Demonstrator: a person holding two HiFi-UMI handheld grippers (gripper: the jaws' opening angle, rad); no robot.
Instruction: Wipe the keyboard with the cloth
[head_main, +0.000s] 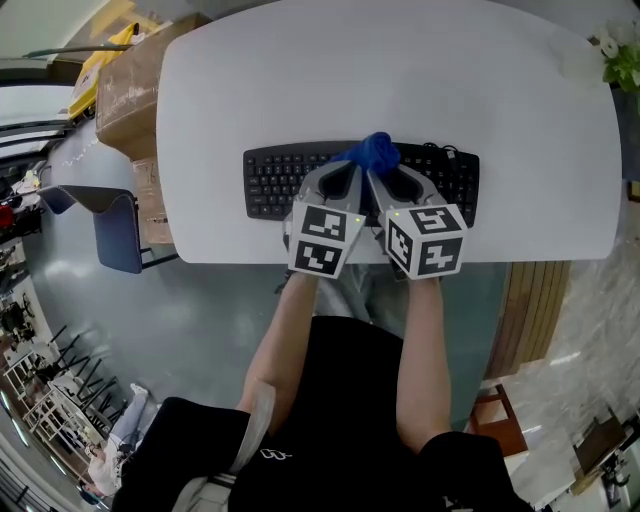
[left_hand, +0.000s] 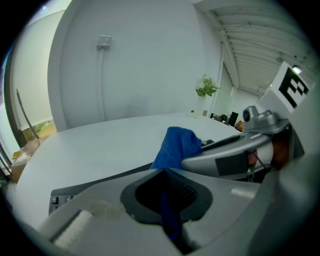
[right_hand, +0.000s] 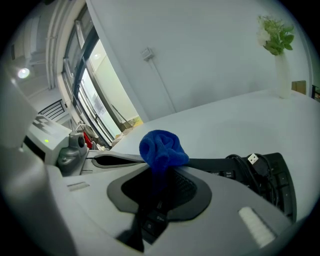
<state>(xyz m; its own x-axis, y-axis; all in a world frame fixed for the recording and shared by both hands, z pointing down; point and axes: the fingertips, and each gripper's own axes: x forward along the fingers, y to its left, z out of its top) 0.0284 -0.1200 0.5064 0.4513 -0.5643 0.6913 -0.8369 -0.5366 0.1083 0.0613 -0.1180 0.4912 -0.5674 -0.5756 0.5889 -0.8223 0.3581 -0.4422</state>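
Note:
A black keyboard (head_main: 270, 180) lies near the front edge of the white table (head_main: 400, 70). Above its middle hangs a bunched blue cloth (head_main: 373, 151), and both grippers meet on it. My left gripper (head_main: 352, 166) is shut on the cloth (left_hand: 176, 145), a blue strip of which runs down between its jaws. My right gripper (head_main: 384, 170) comes in from the right and is shut on the same cloth (right_hand: 160, 146). In the left gripper view the right gripper (left_hand: 235, 157) lies close alongside. The middle keys are hidden under both grippers.
The keyboard's cable with a USB plug (right_hand: 252, 159) is coiled at its far right end. Cardboard boxes (head_main: 130, 85) and a blue chair (head_main: 115, 228) stand left of the table. A potted plant (head_main: 622, 62) is at the far right corner.

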